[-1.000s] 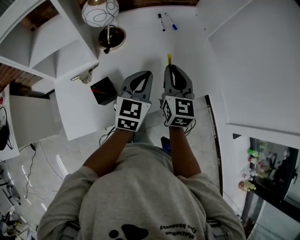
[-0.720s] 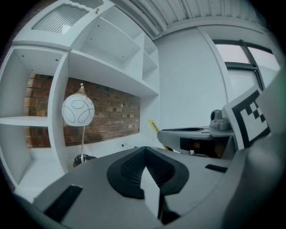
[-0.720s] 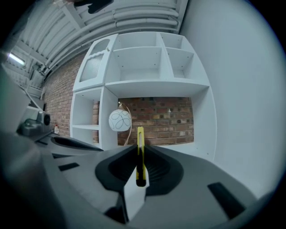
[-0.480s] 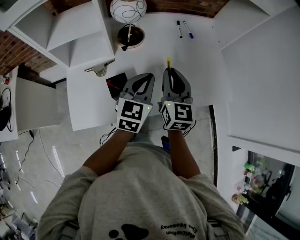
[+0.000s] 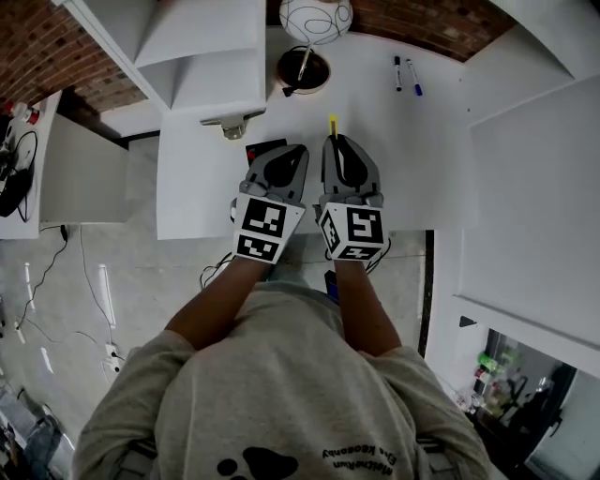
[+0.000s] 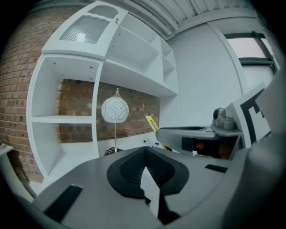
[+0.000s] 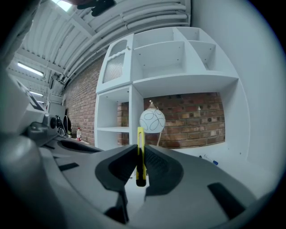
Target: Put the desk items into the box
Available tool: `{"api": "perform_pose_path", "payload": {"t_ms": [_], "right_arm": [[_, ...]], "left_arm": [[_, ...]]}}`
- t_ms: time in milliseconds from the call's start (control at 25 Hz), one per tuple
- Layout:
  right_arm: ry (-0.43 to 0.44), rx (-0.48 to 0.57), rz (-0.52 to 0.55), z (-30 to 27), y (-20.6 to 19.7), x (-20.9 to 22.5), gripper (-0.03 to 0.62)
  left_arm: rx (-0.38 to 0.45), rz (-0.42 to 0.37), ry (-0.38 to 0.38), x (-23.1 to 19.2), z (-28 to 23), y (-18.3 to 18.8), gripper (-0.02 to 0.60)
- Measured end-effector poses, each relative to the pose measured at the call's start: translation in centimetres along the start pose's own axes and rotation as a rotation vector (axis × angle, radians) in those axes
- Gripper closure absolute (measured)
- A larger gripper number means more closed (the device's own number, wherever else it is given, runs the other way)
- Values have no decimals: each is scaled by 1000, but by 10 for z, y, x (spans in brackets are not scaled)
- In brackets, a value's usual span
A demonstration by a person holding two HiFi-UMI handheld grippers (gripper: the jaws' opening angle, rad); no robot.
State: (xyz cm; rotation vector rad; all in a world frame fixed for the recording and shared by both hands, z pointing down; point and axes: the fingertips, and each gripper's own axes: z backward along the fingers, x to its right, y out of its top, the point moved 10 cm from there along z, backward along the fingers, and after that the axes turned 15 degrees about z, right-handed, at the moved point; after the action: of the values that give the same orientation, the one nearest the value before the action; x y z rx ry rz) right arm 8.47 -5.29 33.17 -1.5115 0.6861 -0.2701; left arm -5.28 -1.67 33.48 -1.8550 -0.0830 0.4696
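Note:
My right gripper (image 5: pixel 339 141) is shut on a slim yellow cutter (image 5: pixel 332 125), whose tip sticks out past the jaws over the white desk (image 5: pixel 375 141). In the right gripper view the cutter (image 7: pixel 140 154) stands upright between the pads. My left gripper (image 5: pixel 286 152) is alongside it on the left, its jaws shut and empty (image 6: pixel 144 154). A small black box (image 5: pixel 263 147) lies on the desk just under the left gripper's tip, mostly hidden by it. In the left gripper view the cutter (image 6: pixel 152 123) juts out of the right gripper (image 6: pixel 196 134).
A globe lamp (image 5: pixel 316 19) on a round base (image 5: pixel 302 70) stands at the back of the desk, with two pens (image 5: pixel 405 75) to its right. White shelving (image 5: pixel 197 56) rises at the left, with a metal clip (image 5: pixel 232 129) at its edge. White panels (image 5: pixel 534 169) are on the right.
Both grippers have swung left together across the desk, so lamp, pens and shelving have slid right in the head view. The black box now lies under the left gripper's tip. The grip is unchanged.

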Motion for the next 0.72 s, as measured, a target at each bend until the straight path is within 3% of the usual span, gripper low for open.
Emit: {"api": "perform_pose_path", "payload": {"t_ms": [720], "right_arm": [[170, 21, 13, -32, 2, -56, 536]], "left_arm": [[31, 55, 160, -50, 42, -2, 575]]}}
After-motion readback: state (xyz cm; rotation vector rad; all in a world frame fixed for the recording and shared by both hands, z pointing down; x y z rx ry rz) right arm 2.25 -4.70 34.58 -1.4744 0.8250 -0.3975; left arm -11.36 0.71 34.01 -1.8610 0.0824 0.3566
